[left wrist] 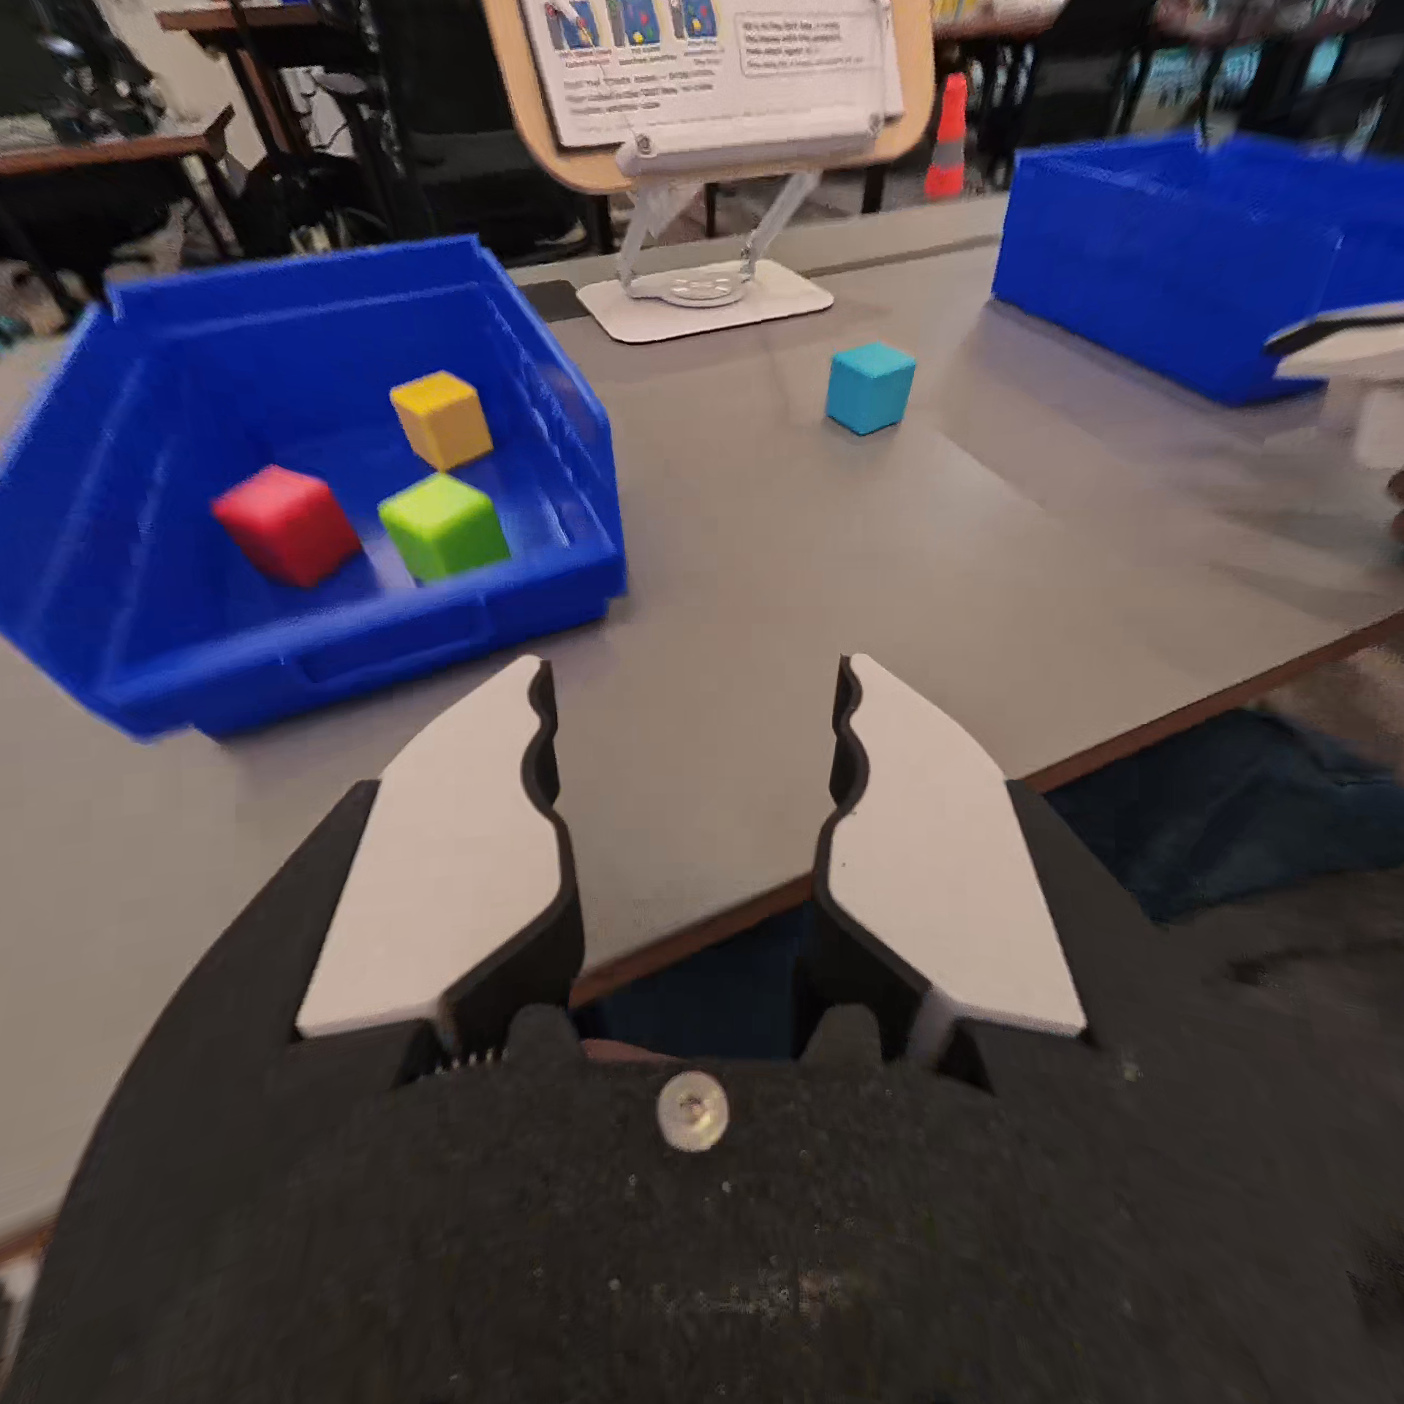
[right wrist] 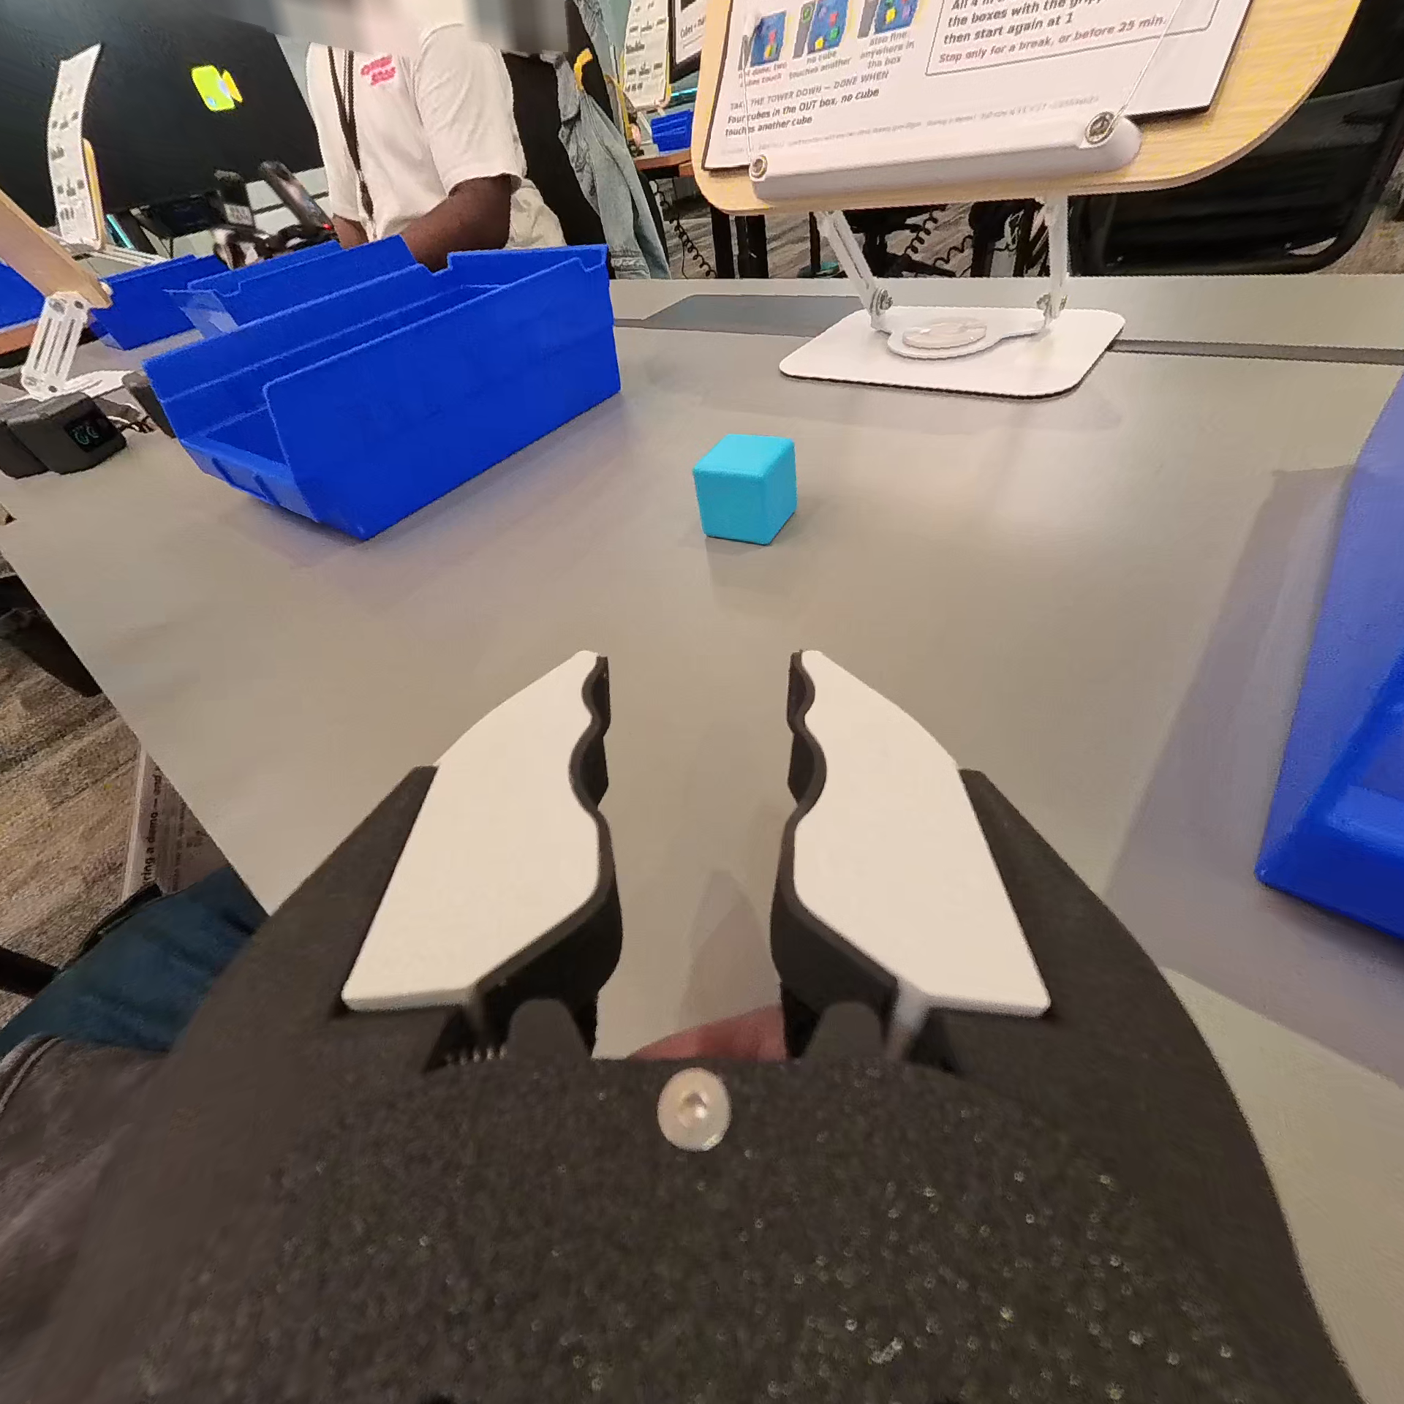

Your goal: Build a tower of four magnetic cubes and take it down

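the left claw (left wrist: pixel 693 668) hangs above the near edge of the grey bench (left wrist: pixel 760 547) with its jaws spread and nothing between them, and the right claw (right wrist: pixel 697 662) is likewise parted and empty, pointed straight at the cyan cube (right wrist: pixel 746 490) that sits alone and upright on the bare bench, well ahead of its fingertips. the other three cubes lie in the blue bin (left wrist: pixel 365 668) on the left side: the red cube (left wrist: pixel 287 524) tipped on an edge, the green cube (left wrist: pixel 444 526) just beside it, and the yellow cube (left wrist: pixel 442 418) behind the green one, close enough that i cannot tell whether they touch. a second blue bin (left wrist: pixel 1185 273) stands on the right side of the bench, and a board on a white stand (left wrist: pixel 706 296) sits at the back. judging from this layout, the tower has only its base laid, so the build is at its very start, with three cubes to go. the next move calls for the left claw to swing over the bin and come down around one cube, likely the green or yellow, squaring its jaws to two flat faces. the red cube's tilt would make a clean grip harder. magnets may drag a neighbour along, so the lift should be slow and straight.
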Demonstrator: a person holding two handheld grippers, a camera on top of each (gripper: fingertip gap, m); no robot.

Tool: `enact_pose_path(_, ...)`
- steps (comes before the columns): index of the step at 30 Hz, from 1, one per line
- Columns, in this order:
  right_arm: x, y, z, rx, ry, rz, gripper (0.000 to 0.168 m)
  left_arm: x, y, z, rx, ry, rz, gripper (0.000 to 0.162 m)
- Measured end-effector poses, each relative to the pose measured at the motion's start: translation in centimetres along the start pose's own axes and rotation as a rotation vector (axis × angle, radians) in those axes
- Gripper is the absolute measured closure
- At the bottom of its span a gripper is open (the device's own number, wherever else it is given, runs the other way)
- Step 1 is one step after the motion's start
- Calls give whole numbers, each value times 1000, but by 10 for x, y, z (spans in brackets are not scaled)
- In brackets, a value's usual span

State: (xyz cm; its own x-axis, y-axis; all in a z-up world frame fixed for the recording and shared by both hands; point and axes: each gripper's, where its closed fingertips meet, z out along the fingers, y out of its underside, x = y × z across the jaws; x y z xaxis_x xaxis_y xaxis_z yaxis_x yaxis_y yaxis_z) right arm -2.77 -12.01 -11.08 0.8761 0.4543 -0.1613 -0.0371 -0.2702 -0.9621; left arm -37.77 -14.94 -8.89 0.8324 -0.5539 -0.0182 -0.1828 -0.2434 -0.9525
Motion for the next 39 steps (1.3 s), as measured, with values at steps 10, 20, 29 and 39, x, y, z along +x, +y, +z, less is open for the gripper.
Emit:
enact_pose_path(10,-1,-2,-2,21,-24,16,124,-97,-37,115,-642,108,466,85)
enact_pose_path(20,-1,-3,-3,25,-23,17,124,-128,10,171,-827,379,450,97)
enact_pose_path(29,-6,1,3,-6,-57,51,124,-130,45,188,-963,415,517,106)
enact_pose_path(39,-4,0,1,5,-67,83,125,-119,-12,163,-843,416,561,111)
